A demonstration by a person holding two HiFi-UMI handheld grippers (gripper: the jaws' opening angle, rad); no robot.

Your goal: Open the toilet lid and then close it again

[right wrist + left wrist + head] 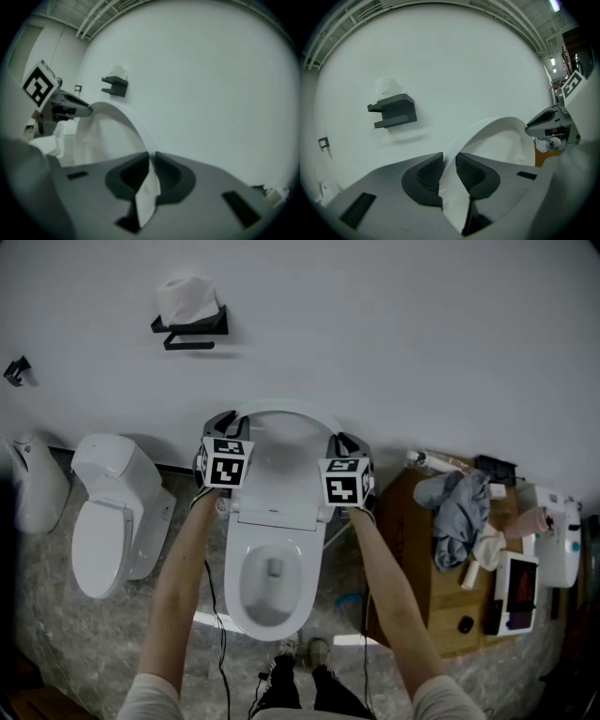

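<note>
Toilet lid, raised: opposite edges are clamped in left claw and right claw, presumably for even swinging.

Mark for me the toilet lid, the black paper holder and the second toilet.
toilet lid (281,446), head view, its raised inner face.
black paper holder (396,111), left gripper view, front of its shelf.
second toilet (98,540), head view, its oval top.

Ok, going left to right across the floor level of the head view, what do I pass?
White fixture at the edge → second toilet → open toilet → wooden table → white appliance.
</note>
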